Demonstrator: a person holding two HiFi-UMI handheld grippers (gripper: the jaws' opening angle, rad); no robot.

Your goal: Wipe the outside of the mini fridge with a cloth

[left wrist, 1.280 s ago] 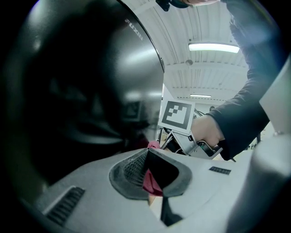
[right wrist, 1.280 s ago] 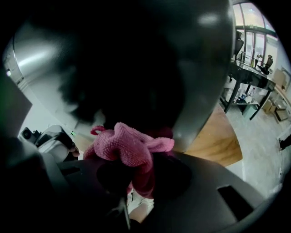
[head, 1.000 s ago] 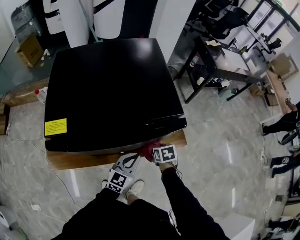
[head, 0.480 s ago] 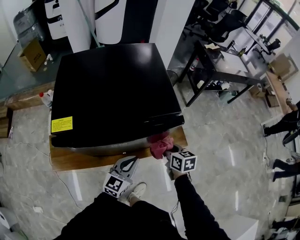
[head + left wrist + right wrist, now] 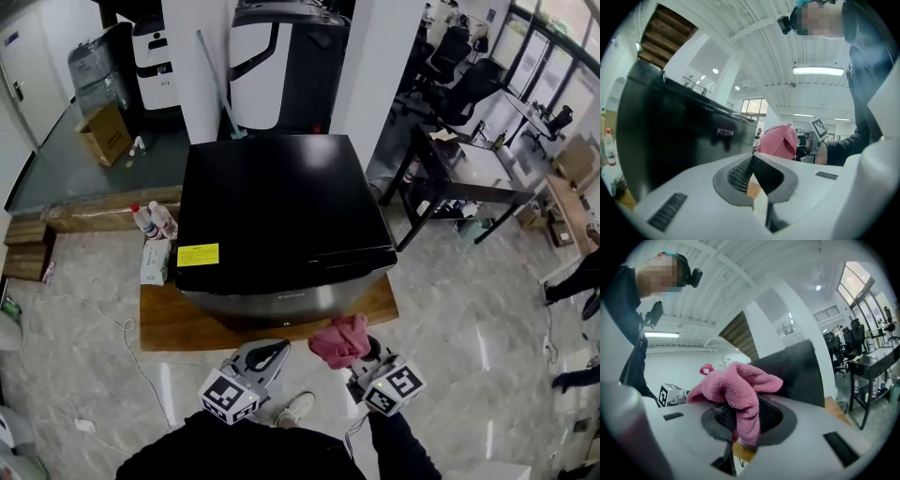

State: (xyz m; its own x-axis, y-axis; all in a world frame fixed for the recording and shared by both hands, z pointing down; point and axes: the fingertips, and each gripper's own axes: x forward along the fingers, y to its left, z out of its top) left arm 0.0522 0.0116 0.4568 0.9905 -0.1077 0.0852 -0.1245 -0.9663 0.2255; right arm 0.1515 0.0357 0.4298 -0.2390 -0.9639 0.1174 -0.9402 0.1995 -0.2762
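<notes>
- Far left, on the grey floor strip: an open brown cardboard box [image 5: 103,133].
- Two clear plastic bottles with red caps [image 5: 150,220] stand upright just beside the fridge's left wall. A pale soft pack [image 5: 153,261] lies in front of them; its print is too small to read.
- Black-topped mini fridge with a steel-grey front [image 5: 281,197] sits on a low wooden platform [image 5: 173,328] on the marble floor.
- Rectangular yellow sticker [image 5: 198,254] at the top's front left corner. It carries dark print, not legible.
- A small line of lettering is centred on the steel front, too small to read in the head view. The left gripper view shows pale letters [image 5: 725,132] on the dark front, blurred, reading roughly "FUXIN".
- Left tongs [image 5: 277,349]: pressed together, tips meeting, nothing between them. They point toward the fridge's front from in front of the platform's edge, apart from it. Their square-marker cube [image 5: 228,396] sits at the near end.
- Bunched pink terry cloth [image 5: 339,339]: pinched in the right tongs [image 5: 740,423]. One fold hangs down between the jaws and the rest is heaped over their tips.
- In the head view the cloth lies over the platform's front edge. It is short of the fridge's front and not touching it. It sits just right of the left tongs' tips, with a gap between.
- In the left gripper view the cloth shows to the right of the fridge's front, above the closed tongs.
- Right: a black metal-framed desk [image 5: 469,178] carrying small items, well apart from the fridge. Black office chairs [image 5: 459,70] stand behind it.
</notes>
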